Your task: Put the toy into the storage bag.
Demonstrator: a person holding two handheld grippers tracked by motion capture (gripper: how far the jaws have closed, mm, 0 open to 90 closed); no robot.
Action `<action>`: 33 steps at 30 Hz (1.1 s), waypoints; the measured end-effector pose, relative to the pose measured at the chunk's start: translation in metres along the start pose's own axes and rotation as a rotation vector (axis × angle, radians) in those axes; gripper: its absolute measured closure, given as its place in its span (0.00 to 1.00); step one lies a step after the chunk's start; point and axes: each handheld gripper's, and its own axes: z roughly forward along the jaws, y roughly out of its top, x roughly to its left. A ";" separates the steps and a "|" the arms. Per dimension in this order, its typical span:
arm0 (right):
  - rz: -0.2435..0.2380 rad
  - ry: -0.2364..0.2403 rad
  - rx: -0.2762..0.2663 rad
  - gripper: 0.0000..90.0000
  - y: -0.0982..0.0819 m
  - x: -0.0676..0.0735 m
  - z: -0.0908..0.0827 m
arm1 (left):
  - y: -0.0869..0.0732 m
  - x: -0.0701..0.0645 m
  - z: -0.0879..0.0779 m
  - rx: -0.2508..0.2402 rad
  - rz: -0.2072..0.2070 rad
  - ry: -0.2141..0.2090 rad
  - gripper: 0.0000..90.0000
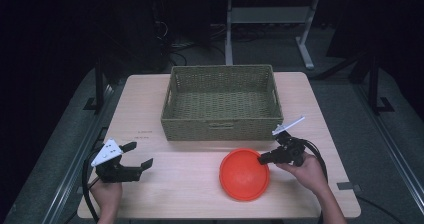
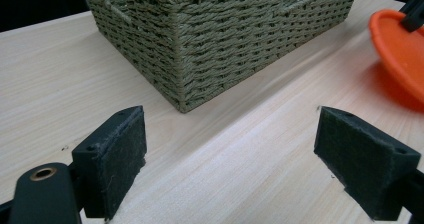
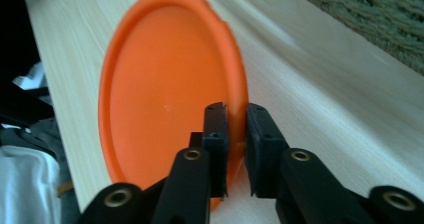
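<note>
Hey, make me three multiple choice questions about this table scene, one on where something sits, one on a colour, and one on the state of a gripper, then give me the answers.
1. Where does the woven basket stand relative to the orange plate?
A. On the far side of it
B. On top of it
C. On the near side of it

2. What colour is the plate?
A. Blue
B. Orange
C. White

3. How is the left gripper set?
A. Shut on the plate
B. Shut on the basket
C. Open, holding nothing

Answers:
1. A, the high view shows the basket farther up the table than the plate.
2. B, it shows orange in all three views.
3. C, the left gripper view shows its jaws wide apart over bare wood, while the right gripper pinches the plate's rim.
</note>
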 end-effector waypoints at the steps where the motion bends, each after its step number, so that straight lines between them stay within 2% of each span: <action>1: 0.000 0.000 0.000 0.90 0.000 0.000 0.000 | 0.000 0.000 0.000 0.000 0.001 0.000 0.14; 5: 0.020 0.028 -0.022 0.91 0.002 0.002 -0.004 | 0.000 -0.001 0.000 0.000 -0.010 0.001 0.14; 11: 0.037 0.048 -0.037 0.91 0.008 0.008 -0.008 | 0.000 0.000 0.000 0.001 0.004 0.000 0.14; 20: 0.020 0.038 -0.063 0.91 0.015 0.021 -0.020 | 0.000 -0.001 0.000 0.001 -0.002 0.002 0.14; 33: 0.011 0.031 -0.125 0.91 0.027 0.029 -0.041 | 0.000 -0.001 0.000 0.003 -0.002 0.006 0.14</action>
